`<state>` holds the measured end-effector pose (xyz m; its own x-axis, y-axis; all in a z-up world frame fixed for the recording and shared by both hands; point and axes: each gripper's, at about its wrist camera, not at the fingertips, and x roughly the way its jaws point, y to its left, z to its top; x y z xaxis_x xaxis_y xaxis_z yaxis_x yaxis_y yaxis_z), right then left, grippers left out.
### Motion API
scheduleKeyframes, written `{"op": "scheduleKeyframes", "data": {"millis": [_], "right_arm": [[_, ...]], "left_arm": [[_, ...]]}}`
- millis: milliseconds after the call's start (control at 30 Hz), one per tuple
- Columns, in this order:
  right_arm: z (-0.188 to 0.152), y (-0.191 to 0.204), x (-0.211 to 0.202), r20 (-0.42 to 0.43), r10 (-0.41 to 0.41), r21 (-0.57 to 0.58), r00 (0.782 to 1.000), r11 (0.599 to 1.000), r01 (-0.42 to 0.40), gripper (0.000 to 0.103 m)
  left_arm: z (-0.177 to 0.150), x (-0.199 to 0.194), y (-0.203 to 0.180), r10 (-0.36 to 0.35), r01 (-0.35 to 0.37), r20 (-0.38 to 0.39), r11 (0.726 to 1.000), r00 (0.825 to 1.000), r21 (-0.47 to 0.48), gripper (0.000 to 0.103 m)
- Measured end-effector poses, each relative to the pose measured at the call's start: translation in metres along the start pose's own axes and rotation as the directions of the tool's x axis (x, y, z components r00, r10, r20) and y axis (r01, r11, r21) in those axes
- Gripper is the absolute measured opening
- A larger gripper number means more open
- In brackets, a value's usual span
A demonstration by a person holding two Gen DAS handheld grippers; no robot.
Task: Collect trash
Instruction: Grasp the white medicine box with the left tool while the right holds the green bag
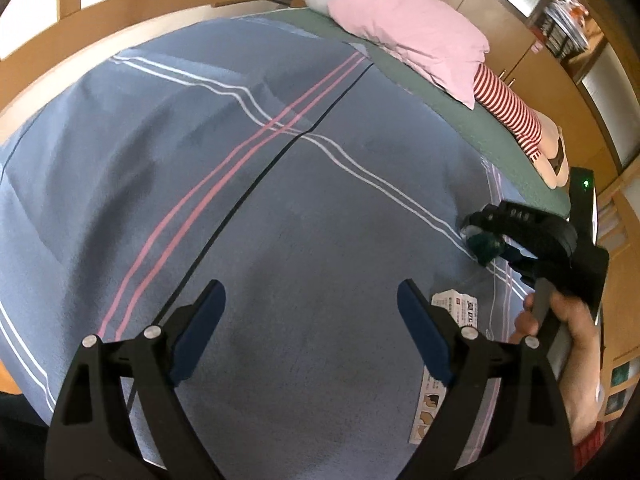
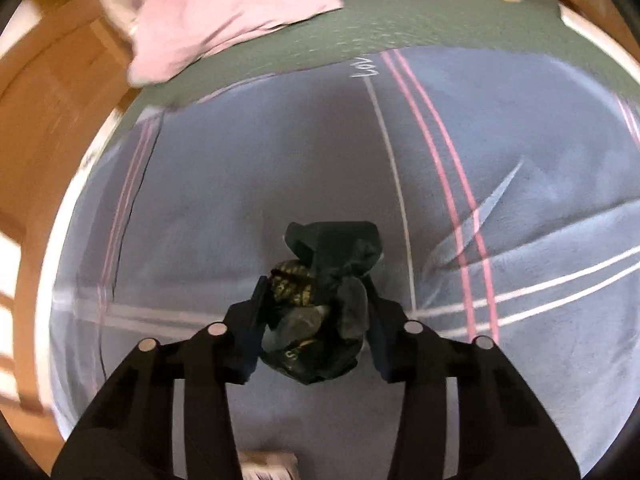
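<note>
My right gripper (image 2: 316, 292) is shut on a crumpled dark green wrapper (image 2: 324, 280) and holds it just above the blue striped blanket (image 2: 520, 220). In the left wrist view the same wrapper (image 1: 486, 242) shows in the right gripper (image 1: 492, 240) at the blanket's right side. My left gripper (image 1: 312, 312) is open and empty above the blanket. A white printed paper (image 1: 452, 312) lies on the blanket by the left gripper's right finger (image 1: 424, 332), partly hidden by it.
A pink pillow (image 1: 408, 28) and a doll in red-striped clothes (image 1: 508, 108) lie on the green sheet (image 1: 460, 120) at the bed's head. Wooden bed rails (image 1: 132, 8) ring the bed. Shelves (image 1: 568, 20) stand at the far right.
</note>
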<state>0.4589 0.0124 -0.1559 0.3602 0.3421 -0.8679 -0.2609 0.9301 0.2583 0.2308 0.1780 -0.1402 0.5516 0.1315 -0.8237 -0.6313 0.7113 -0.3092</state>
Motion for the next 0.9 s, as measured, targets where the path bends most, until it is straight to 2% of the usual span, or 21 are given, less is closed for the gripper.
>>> {"op": "scheduleKeyframes", "data": {"millis": [167,300,433,467,533,567,700,800,833,900], "right_arm": [[-0.031,-0.020,-0.026,-0.024,-0.022,-0.059,0.999,0.998,0.021,0.043],[-0.066,-0.036,-0.045,-0.091,0.010,-0.088,0.996,0.996,-0.018,0.043],[-0.114,-0.022,-0.065,-0.194,0.115,-0.164,0.974,0.975,-0.148,0.043],[-0.127,-0.017,-0.070,-0.227,0.159,-0.167,0.961,0.965,-0.200,0.043],[-0.144,-0.016,-0.080,-0.258,0.207,-0.142,0.944,0.958,-0.249,0.043],[-0.150,-0.020,-0.086,-0.252,0.202,-0.129,0.946,0.962,-0.240,0.043],[-0.172,-0.052,-0.125,-0.135,0.056,-0.124,0.989,0.990,-0.073,0.043],[-0.192,-0.086,-0.152,-0.111,0.043,-0.032,0.993,0.998,-0.047,0.043],[-0.196,-0.095,-0.158,-0.103,0.039,-0.005,0.994,0.999,-0.040,0.043],[-0.202,-0.109,-0.167,-0.089,0.009,0.035,0.996,0.999,-0.006,0.043]], "left_arm": [[-0.003,-0.002,-0.008,-0.012,0.012,-0.002,0.999,1.000,0.033,0.088],[-0.005,0.002,-0.014,-0.021,0.022,-0.022,0.998,1.000,0.051,0.088],[-0.006,0.007,-0.013,-0.040,0.041,-0.050,0.999,0.998,0.018,0.088],[-0.008,0.008,-0.014,-0.047,0.048,-0.057,0.999,0.997,0.019,0.088],[-0.013,0.012,-0.022,-0.075,0.080,-0.089,0.996,0.993,0.050,0.088],[-0.015,0.014,-0.026,-0.083,0.091,-0.103,0.993,0.991,0.070,0.088],[-0.029,0.022,-0.055,-0.124,0.154,-0.165,0.971,0.978,0.180,0.093],[-0.043,0.028,-0.081,-0.127,0.179,-0.189,0.941,0.974,0.288,0.096],[-0.049,0.033,-0.092,-0.122,0.190,-0.214,0.923,0.969,0.335,0.096],[-0.058,0.040,-0.101,-0.105,0.198,-0.253,0.906,0.962,0.375,0.096]]}}
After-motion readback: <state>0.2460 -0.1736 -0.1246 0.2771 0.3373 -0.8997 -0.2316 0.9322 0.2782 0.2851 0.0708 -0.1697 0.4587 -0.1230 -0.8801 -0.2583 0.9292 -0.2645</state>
